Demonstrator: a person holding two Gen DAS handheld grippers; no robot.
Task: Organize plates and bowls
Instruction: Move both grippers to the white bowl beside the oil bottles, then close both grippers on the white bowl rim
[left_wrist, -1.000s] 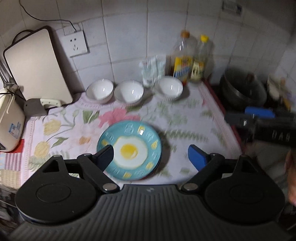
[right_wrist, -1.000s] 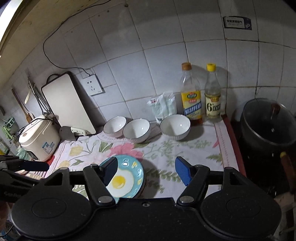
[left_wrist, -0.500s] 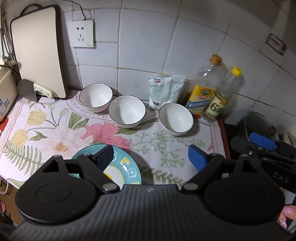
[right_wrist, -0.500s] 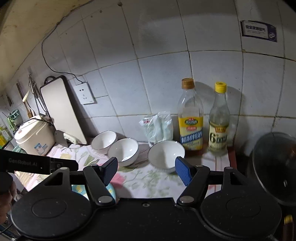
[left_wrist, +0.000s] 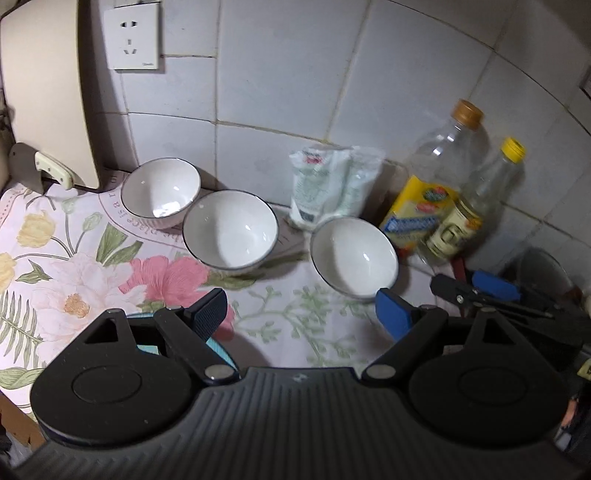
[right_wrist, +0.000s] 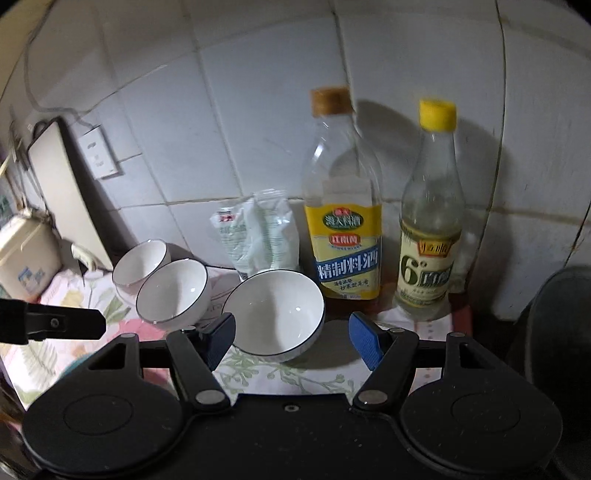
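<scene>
Only the left wrist view shows the blue plate (left_wrist: 221, 356).

Three glossy white glazed bowls (left_wrist: 231, 229) sit on a matt floral cloth (left_wrist: 66, 266). Behind, smooth wall tiles (left_wrist: 280, 66), clear plastic bottles (right_wrist: 341, 206) with paper labels.

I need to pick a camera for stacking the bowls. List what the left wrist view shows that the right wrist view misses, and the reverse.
Left wrist only: the edge of the blue plate under the left gripper, and a cleaver by the cutting board.
Right wrist only: the rice cooker at far left.
Both: three white bowls, the two bottles, the white pouch and the wall socket.
</scene>
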